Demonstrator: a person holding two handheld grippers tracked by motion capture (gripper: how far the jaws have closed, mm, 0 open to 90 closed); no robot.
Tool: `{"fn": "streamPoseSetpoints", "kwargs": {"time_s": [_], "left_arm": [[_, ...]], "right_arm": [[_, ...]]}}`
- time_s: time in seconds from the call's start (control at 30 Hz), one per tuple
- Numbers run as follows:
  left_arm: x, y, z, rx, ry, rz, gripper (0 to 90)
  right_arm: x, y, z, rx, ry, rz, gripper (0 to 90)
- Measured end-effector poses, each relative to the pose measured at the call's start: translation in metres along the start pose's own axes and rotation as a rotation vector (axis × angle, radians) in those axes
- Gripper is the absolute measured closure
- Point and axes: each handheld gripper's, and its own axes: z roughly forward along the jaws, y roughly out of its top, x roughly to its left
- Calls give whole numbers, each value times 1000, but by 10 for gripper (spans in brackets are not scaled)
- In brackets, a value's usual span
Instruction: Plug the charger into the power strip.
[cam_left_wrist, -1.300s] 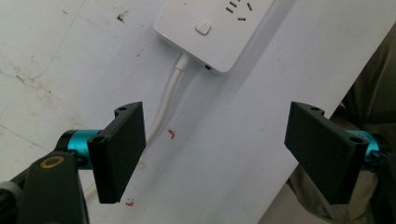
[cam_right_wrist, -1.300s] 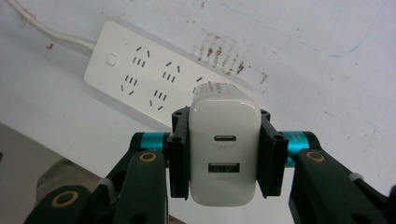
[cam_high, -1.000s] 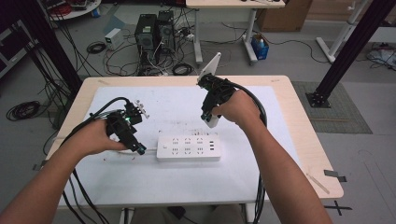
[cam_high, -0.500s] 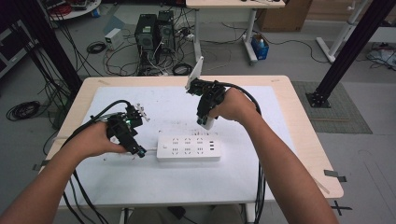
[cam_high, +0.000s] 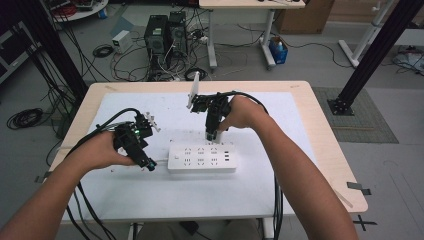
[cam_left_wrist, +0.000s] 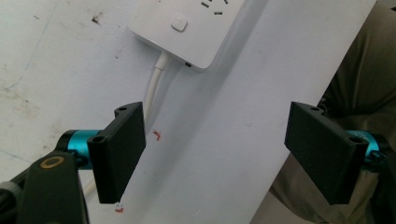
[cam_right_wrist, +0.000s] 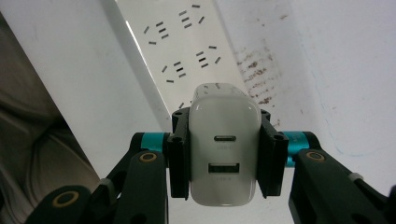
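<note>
- White, rounded plastic charger block (cam_right_wrist: 224, 154) with two ports on its back face (one oval, one rectangular), clamped between the black jaws of the right gripper (cam_right_wrist: 224, 156); jaws closed firmly on its two sides, block carried just above the table.
- In the high view, same charger block (cam_high: 211, 134) hanging low under the right gripper (cam_high: 214, 131), at about 12 o'clock from the strip's middle, just beside its far edge; prongs hidden beneath, so orientation not readable.
- White rectangular plastic power strip (cam_high: 201, 158) lying flat near the table's centre, sockets facing up, all of them free; its sockets (cam_right_wrist: 180, 70) straight ahead in the right gripper view.
- Left gripper (cam_high: 141, 159) at 9 o'clock of the strip, tips low by its cord end; jaws spread wide with nothing between them (bare table between the pads (cam_left_wrist: 119, 149)), strip's switch end (cam_left_wrist: 182, 28) and white cord (cam_left_wrist: 154, 91) just ahead.
- White sheet-covered wooden table (cam_high: 310, 125) beneath it all.
- Step in hand, by judgement: carrying the charger to a socket, approach nearly over.
- Next move likely calls for lining the prongs over one socket and pressing straight down; left gripper probably needed on the strip's end to stop sliding.
</note>
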Motion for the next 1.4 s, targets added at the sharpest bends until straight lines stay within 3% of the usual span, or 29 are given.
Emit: {"fn": "streamPoseSetpoints", "kwargs": {"time_s": [0.23, 0.3, 0.37, 0.43, 0.73, 1.0, 1.2, 1.4], "left_arm": [[3, 1, 0, 6, 0, 7, 207], [2, 0, 1, 4, -4, 6, 207], [3, 0, 2, 8, -5, 7, 207], [4, 1, 3, 14, -7, 16, 207], [5, 0, 3, 10, -12, 21, 207], [5, 1, 7, 13, -13, 32, 207], [4, 2, 10, 18, -16, 33, 207], [4, 3, 9, 20, -22, 32, 207]], "right_arm": [[1, 5, 17, 38, 20, -62, 625], [0, 5, 21, 37, 18, -99, 624], [0, 6, 24, 34, 29, -100, 624], [-1, 7, 27, 35, 30, -141, 625], [-5, 8, 47, 43, 54, -221, 624], [-10, 4, 60, 50, 60, -233, 624], [-11, 2, 67, 41, 76, -274, 624], [-14, 2, 72, 46, 77, -269, 624]]}}
